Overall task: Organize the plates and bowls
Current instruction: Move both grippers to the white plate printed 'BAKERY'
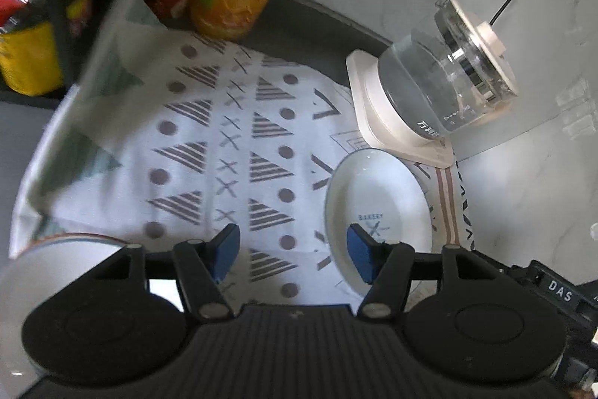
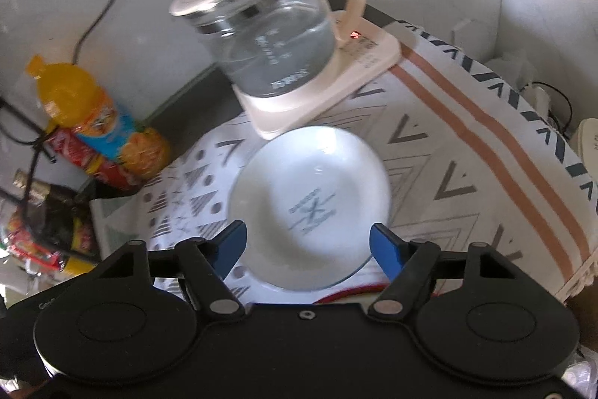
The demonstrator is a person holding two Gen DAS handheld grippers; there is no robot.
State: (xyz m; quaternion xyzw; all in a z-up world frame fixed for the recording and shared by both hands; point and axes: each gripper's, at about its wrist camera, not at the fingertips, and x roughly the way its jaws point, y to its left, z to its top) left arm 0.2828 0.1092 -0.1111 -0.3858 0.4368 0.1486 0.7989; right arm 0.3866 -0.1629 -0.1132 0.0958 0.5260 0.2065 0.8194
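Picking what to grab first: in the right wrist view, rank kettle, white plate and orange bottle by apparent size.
1. Kettle and white plate look about equal; the plate sits nearer the camera, so I won't rank them.
2. Orange bottle, clearly smallest, though farther off.

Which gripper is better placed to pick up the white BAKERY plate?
Right. The right gripper is open with the white round BAKERY plate centred just ahead of its fingers. The left gripper, also open, has it off beside one finger.

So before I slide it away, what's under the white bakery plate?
The white plate lies on the patterned cloth, its far rim close to the kettle base. Whatever is directly beneath the plate is hidden.
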